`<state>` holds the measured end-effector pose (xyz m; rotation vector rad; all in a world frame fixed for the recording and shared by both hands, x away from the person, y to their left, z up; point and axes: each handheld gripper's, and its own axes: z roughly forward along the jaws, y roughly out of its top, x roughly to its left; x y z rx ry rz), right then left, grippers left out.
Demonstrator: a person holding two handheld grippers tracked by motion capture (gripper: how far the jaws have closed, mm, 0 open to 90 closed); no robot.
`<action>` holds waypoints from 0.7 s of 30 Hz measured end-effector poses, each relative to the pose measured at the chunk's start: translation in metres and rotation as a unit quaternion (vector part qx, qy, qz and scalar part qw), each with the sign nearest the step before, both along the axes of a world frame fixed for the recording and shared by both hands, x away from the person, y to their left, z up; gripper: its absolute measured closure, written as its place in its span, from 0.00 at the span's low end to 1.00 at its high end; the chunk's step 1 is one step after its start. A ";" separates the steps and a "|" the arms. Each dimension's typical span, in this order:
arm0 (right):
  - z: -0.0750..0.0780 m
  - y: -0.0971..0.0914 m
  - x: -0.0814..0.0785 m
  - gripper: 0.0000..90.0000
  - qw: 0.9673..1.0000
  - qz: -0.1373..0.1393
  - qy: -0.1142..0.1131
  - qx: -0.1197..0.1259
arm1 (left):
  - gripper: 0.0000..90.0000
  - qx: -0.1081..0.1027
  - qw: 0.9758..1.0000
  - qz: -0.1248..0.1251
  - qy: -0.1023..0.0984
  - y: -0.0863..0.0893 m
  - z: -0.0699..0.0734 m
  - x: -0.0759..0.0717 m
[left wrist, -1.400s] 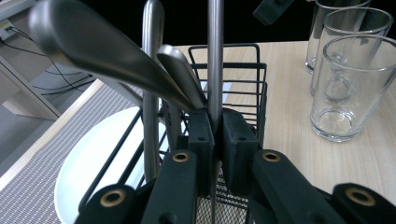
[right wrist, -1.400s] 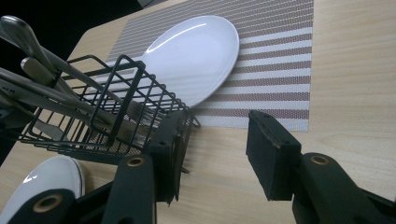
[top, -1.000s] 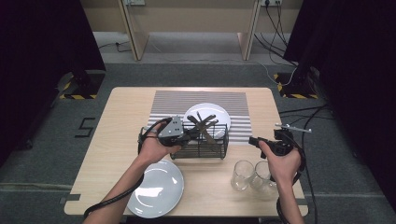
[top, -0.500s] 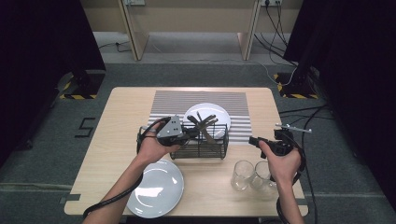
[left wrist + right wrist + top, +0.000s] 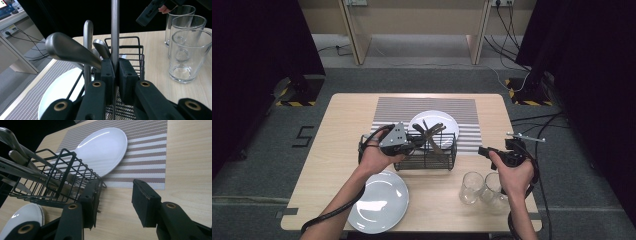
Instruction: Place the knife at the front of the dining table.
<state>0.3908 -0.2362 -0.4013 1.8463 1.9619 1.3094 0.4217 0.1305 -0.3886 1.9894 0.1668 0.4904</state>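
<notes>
A black wire basket [image 5: 428, 151] holding several steel utensils stands mid-table, at the near edge of a striped mat [image 5: 462, 107]. My left gripper [image 5: 418, 140] reaches into the basket from its left side. Seen in the left gripper view, its pads [image 5: 107, 75] are shut on the thin upright handle of one utensil [image 5: 115, 35], with other handles [image 5: 70, 51] leaning beside it. My right gripper [image 5: 483, 150] hovers to the right of the basket [image 5: 50, 176]. It is open [image 5: 113, 197], with bare wood between its pads [image 5: 145, 201].
One white plate [image 5: 432, 121] lies on the mat behind the basket, and a second plate [image 5: 379, 200] sits near the front edge. Three clear glasses [image 5: 472, 187] stand front right, near my right hand. The table's right edge is just beyond that hand.
</notes>
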 end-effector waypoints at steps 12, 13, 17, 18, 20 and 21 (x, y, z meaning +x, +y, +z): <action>-0.001 0.001 0.000 0.63 1.000 0.001 0.002 0.001 | 0.92 -0.003 1.000 0.000 -0.004 0.003 0.005 -0.002; -0.001 0.001 0.000 0.63 1.000 0.001 0.002 0.000 | 0.92 -0.003 1.000 0.000 -0.004 0.003 0.005 -0.002; -0.001 0.001 0.001 0.63 1.000 0.001 0.002 0.000 | 0.92 -0.007 1.000 0.000 -0.007 0.003 0.007 -0.003; -0.001 0.001 0.001 0.63 1.000 0.001 0.002 0.000 | 0.92 -0.007 1.000 0.000 -0.008 0.004 0.009 -0.003; -0.001 0.001 0.001 0.63 1.000 0.001 0.002 0.000 | 0.92 -0.010 1.000 0.000 -0.009 0.004 0.009 -0.003; -0.001 0.001 0.001 0.63 1.000 0.001 0.002 0.000 | 0.92 -0.011 1.000 0.000 -0.009 0.004 0.010 -0.003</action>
